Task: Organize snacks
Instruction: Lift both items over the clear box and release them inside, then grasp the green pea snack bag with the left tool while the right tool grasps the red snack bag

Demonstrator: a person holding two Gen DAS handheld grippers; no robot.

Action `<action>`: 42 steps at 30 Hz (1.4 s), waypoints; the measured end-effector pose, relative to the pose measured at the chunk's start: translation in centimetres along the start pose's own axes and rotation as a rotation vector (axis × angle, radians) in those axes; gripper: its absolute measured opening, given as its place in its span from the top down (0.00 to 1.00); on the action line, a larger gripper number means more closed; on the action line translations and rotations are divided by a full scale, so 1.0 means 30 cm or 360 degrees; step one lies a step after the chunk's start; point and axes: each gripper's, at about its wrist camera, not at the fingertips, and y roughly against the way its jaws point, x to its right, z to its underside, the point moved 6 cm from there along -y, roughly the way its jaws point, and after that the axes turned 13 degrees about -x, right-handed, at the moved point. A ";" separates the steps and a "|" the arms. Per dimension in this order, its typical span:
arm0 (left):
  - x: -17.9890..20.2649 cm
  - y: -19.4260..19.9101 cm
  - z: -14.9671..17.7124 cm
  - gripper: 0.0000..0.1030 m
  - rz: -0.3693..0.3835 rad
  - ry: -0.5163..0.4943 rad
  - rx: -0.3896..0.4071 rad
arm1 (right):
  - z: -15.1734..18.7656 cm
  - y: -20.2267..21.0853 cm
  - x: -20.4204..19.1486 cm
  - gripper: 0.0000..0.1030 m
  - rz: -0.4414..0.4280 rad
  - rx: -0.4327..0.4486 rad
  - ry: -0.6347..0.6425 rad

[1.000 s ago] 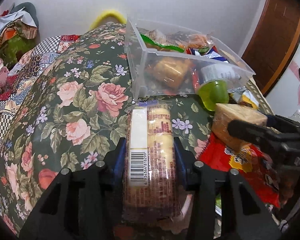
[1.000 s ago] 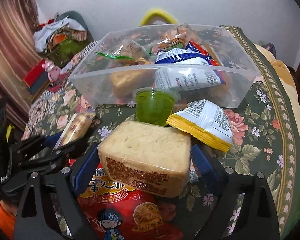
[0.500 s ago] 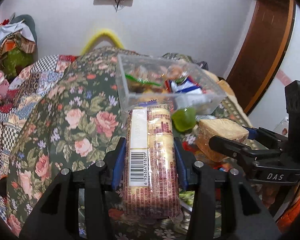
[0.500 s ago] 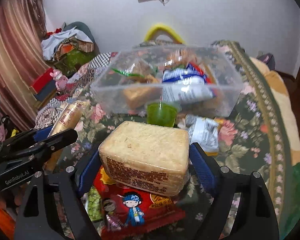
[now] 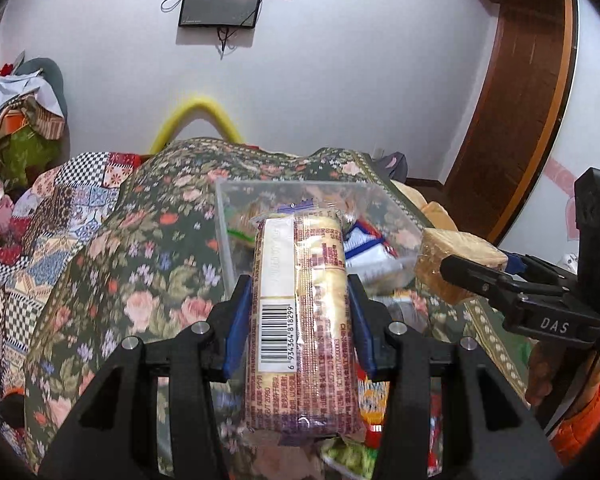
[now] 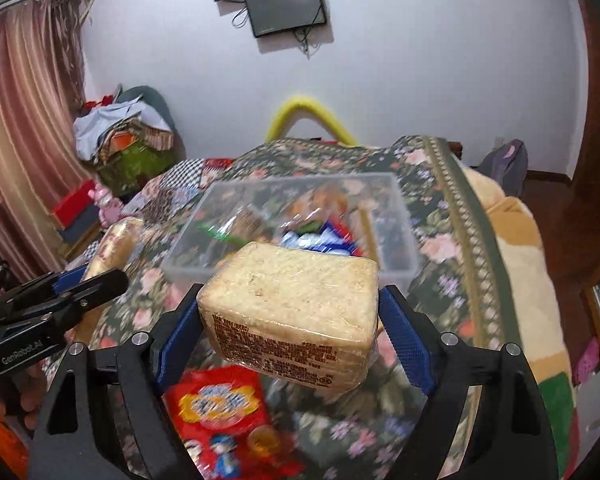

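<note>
The left gripper (image 5: 298, 308) pinches a long wrapped biscuit pack (image 5: 302, 320) between its blue pads, barcode up, raised above the floral bedspread (image 5: 140, 280). The right gripper (image 6: 288, 320) clamps a wrapped block of cake (image 6: 292, 304) across its width, also lifted clear of the cloth. The clear plastic bin (image 6: 400, 256), already holding several snacks, sits on the far side of both loads; a red snack bag (image 6: 220, 408) lies on the bedspread near and below the right gripper. Both items seem bound for the bin, and the risk from here is mostly crowding: the two grippers sit close side by side, so lowering together could knock one load against the other or against the bin's near wall. The cake block looks soft, so too hard a squeeze may crush it. The bin's contents are blurred, so free room inside is hard to judge; a pack dropped on the heap could slide out.
</note>
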 end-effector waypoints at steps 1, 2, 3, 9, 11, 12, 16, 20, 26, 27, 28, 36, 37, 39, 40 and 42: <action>0.000 -0.010 -0.014 0.56 -0.0006 -0.0001 0.0001 | -0.015 -0.006 0.014 0.19 0.0008 0.0005 -0.0006; -0.002 -0.024 -0.031 0.56 -0.0012 0.0000 0.0003 | -0.026 -0.009 0.023 0.19 0.0015 0.0009 -0.0010; -0.003 -0.036 -0.046 0.56 -0.0014 0.0000 0.0004 | -0.043 -0.021 0.039 0.19 0.0021 0.0011 -0.0017; -0.027 -0.142 -0.133 0.56 -0.0033 0.0018 -0.0015 | -0.098 -0.063 0.088 0.19 0.0056 0.0019 -0.0012; -0.040 -0.182 -0.153 0.56 -0.0041 0.0030 -0.0031 | -0.114 -0.090 0.093 0.19 0.0052 0.0009 -0.0008; -0.046 -0.206 -0.162 0.56 -0.0046 0.0036 -0.0044 | -0.123 -0.110 0.093 0.19 0.0048 -0.0001 -0.0003; -0.064 -0.293 -0.185 0.56 -0.0033 0.0053 -0.0107 | -0.139 -0.175 0.090 0.19 0.0041 -0.0039 0.0018; -0.067 -0.360 -0.199 0.56 -0.0083 0.0027 -0.0152 | -0.146 -0.220 0.072 0.18 0.0019 -0.0089 0.0075; -0.066 -0.358 -0.198 0.47 -0.0097 0.0051 -0.0161 | -0.135 -0.223 0.079 0.16 0.0093 -0.0090 0.0123; -0.065 -0.347 -0.196 0.45 -0.0094 0.0059 -0.0157 | -0.130 -0.212 0.082 0.14 0.0084 -0.0091 0.0113; -0.061 -0.328 -0.190 0.44 -0.0086 0.0058 -0.0145 | -0.128 -0.200 0.087 0.12 0.0073 -0.0091 0.0101; -0.005 -0.185 -0.112 0.37 -0.0098 -0.0040 -0.0130 | -0.079 -0.066 0.104 0.08 0.0046 -0.0051 0.0088; 0.000 -0.171 -0.094 0.37 -0.0104 -0.0049 -0.0139 | -0.066 -0.056 0.099 0.08 0.0041 -0.0056 0.0096; 0.008 -0.140 -0.052 0.36 -0.0105 -0.0059 -0.0155 | -0.027 -0.031 0.081 0.08 0.0016 -0.0075 0.0123; 0.012 -0.127 -0.027 0.35 -0.0099 -0.0060 -0.0171 | -0.005 -0.023 0.068 0.08 0.0005 -0.0090 0.0139; 0.019 -0.111 0.016 0.35 -0.0095 -0.0073 -0.0206 | 0.038 -0.019 0.041 0.08 -0.0011 -0.0124 0.0164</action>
